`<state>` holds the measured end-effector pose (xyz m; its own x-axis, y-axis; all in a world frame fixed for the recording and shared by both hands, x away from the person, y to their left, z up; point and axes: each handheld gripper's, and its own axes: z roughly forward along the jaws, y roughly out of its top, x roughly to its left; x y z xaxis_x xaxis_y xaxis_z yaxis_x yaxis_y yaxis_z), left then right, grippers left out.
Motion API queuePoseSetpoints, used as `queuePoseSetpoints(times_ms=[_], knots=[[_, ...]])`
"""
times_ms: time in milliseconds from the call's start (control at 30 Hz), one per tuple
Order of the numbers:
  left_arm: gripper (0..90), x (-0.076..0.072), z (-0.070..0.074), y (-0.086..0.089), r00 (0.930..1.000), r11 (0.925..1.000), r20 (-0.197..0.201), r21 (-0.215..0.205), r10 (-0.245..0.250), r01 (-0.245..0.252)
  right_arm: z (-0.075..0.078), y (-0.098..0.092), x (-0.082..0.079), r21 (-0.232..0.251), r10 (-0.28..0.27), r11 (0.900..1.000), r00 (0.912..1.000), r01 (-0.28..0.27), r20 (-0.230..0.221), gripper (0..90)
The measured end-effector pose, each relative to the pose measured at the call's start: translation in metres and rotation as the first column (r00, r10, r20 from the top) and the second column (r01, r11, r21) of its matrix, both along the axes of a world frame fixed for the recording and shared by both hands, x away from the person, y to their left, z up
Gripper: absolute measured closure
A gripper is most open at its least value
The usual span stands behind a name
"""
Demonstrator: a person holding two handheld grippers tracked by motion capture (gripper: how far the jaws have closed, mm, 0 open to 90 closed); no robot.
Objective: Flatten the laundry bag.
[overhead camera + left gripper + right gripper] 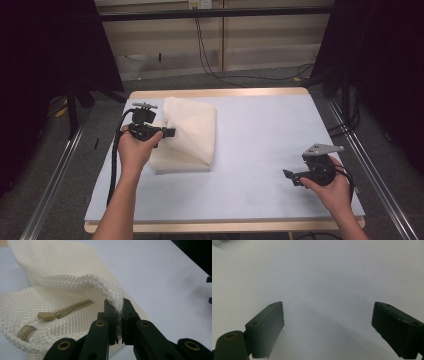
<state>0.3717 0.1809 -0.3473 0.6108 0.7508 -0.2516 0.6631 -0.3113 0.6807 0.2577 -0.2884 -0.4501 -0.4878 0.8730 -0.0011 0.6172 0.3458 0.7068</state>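
Note:
A cream mesh bag (190, 132) lies on the left half of the table, its near-left edge lifted and folded over. My left gripper (171, 133) is shut on that lifted edge. In the left gripper view the mesh bag (62, 290) is pinched between the two black jaws of the left gripper (119, 322), and a tan zipper with its pull (47, 315) runs across the layer below. My right gripper (291, 176) hovers over bare table at the right, jaws wide apart. In the right gripper view the right gripper (328, 331) has nothing between its fingers.
The table (265, 135) has a pale blue-white top with a wooden rim. Metal rails run along both sides, and cables (210, 60) trail on the floor beyond the far edge. Dark curtains hang at left and right.

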Motion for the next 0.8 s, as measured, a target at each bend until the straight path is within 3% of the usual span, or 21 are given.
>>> queuePoseSetpoints(times_ms=[167,333,533,800], knots=[[85.3,0.001,0.005,-0.014,0.9998,0.9999,0.012,-0.003,-0.016,0.016,0.0,0.006,0.001,0.015,0.022,1.0,0.9997,-0.022,-0.003,10.0],[85.3,0.004,0.008,-0.033,0.999,0.9991,0.018,-0.004,-0.042,0.042,0.0,0.02,0.003,0.052,0.078,0.996,0.9969,-0.078,0.001,9.9],[85.3,0.006,0.012,-0.047,0.9976,0.998,0.026,-0.001,-0.063,0.063,0.004,0.042,0.008,0.104,0.161,0.981,0.9867,-0.163,0.024,9.3],[85.3,0.002,0.01,-0.061,0.9944,0.9949,0.031,-0.005,-0.101,0.101,0.003,0.075,0.017,0.146,0.211,0.966,0.9767,-0.214,0.038,8.6]])
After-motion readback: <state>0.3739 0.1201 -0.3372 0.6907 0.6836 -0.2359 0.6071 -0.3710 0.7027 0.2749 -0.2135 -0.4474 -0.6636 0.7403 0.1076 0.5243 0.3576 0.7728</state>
